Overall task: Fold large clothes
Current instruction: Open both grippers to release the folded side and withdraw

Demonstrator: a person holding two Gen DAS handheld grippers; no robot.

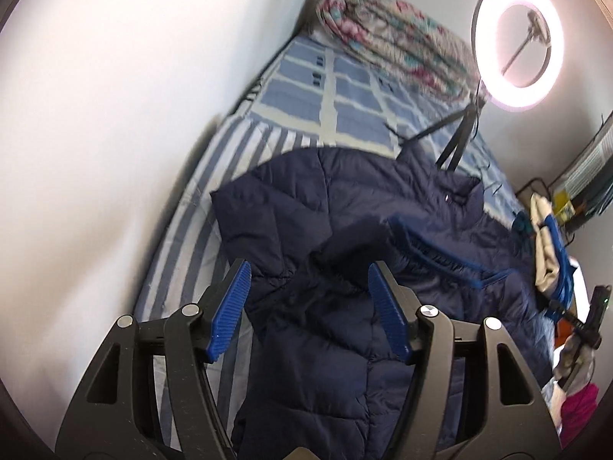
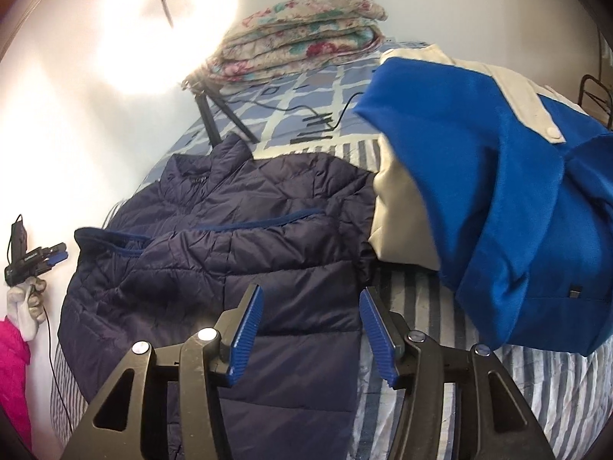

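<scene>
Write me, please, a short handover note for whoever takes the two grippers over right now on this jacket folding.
Left gripper: open, nothing between its blue pads, hanging over the navy puffer jacket.
Right gripper: open too, empty, above the jacket's lower right part.
The jacket lies on the striped bed sheet, collar toward the ring light; one sleeve is already laid across the front. A blue and cream garment sits beside it, on its right in the right wrist view.
Done: sleeve fold, as far as I can see. Left: probably fold the body over, then the next garment.
</scene>
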